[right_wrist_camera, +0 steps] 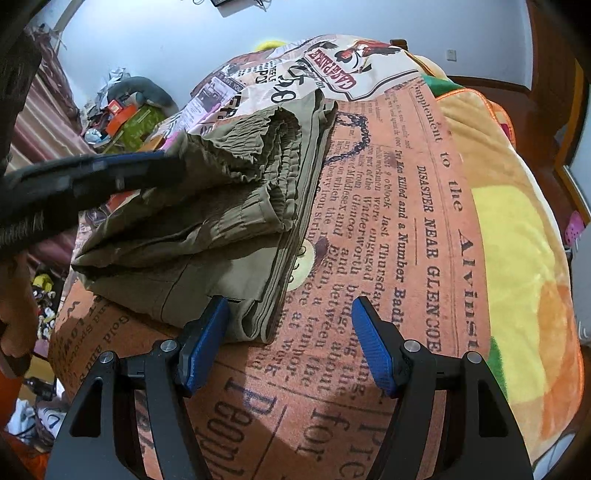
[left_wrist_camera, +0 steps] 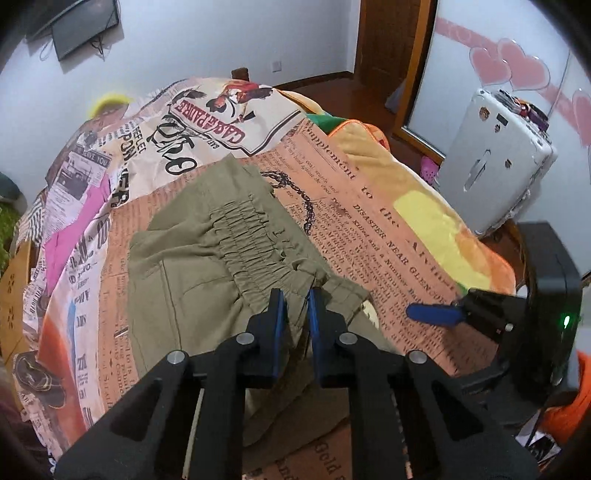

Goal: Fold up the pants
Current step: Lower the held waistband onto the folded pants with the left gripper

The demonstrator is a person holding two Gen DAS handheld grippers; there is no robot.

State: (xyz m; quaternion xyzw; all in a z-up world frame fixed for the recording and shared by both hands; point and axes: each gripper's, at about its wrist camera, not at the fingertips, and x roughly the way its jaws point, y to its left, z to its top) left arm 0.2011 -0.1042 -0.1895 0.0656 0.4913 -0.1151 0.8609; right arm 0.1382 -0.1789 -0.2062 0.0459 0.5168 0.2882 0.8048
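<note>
Olive-green pants (left_wrist_camera: 207, 251) lie folded on a bed, with the gathered elastic waistband toward the near side. My left gripper (left_wrist_camera: 298, 306) is shut on a pinch of waistband cloth, which sits between its blue pads. In the right wrist view the pants (right_wrist_camera: 221, 229) form a thick stack. The waistband is lifted at the upper left, where the blurred left gripper (right_wrist_camera: 173, 162) holds it. My right gripper (right_wrist_camera: 290, 317) stands open and holds nothing. It hovers at the stack's near right corner, its left pad over the cloth edge. One of its blue fingers (left_wrist_camera: 432, 314) shows in the left wrist view.
The bed carries an orange newspaper-print cover (right_wrist_camera: 388, 258), with a yellow and orange plush blanket (right_wrist_camera: 517, 258) along its right side. A white suitcase (left_wrist_camera: 495, 166) stands beyond the bed. Floor clutter (right_wrist_camera: 118, 110) lies at the left, and a screen (left_wrist_camera: 85, 29) hangs on the wall.
</note>
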